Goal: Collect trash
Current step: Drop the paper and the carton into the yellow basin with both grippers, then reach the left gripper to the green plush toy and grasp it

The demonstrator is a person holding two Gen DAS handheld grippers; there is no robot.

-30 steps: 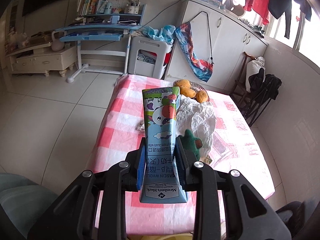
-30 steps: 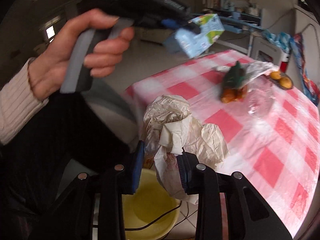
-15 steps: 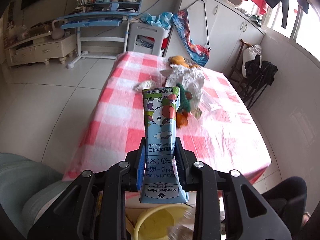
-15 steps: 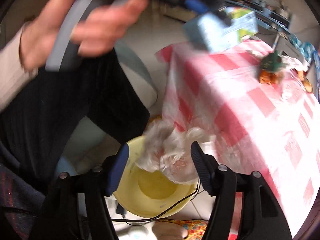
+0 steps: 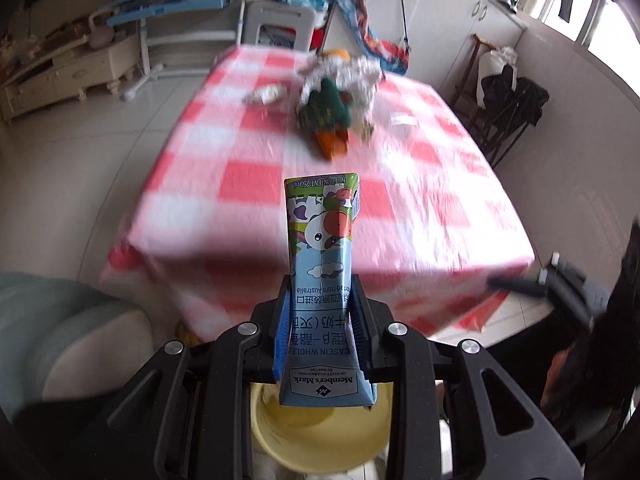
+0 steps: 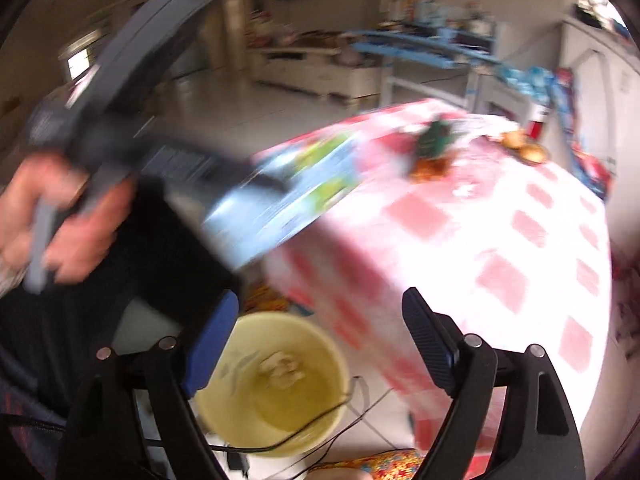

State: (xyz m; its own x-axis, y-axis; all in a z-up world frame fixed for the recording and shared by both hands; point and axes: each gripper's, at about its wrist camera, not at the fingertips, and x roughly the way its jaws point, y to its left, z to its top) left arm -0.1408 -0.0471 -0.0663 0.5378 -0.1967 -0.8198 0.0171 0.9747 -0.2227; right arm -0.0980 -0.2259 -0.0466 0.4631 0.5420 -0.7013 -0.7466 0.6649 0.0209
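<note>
My left gripper (image 5: 320,320) is shut on a blue and green milk carton (image 5: 322,264) and holds it over a yellow bucket (image 5: 320,436) on the floor by the table's near edge. The carton (image 6: 288,192) and the left gripper show blurred in the right wrist view, above the bucket (image 6: 276,384). My right gripper (image 6: 320,336) is open and empty above the bucket. A crumpled paper wad (image 6: 280,368) lies inside the bucket.
A table with a red and white checked cloth (image 5: 240,184) holds a green and orange toy (image 5: 326,120), crumpled white wrapping (image 5: 352,76) and a small wrapper (image 5: 266,94). A black cable (image 6: 320,432) crosses the bucket rim. A chair (image 5: 508,104) stands to the right.
My right gripper opened and dropped the paper wad into the bucket. My left gripper moved back and down with the carton, from above the table to over the bucket.
</note>
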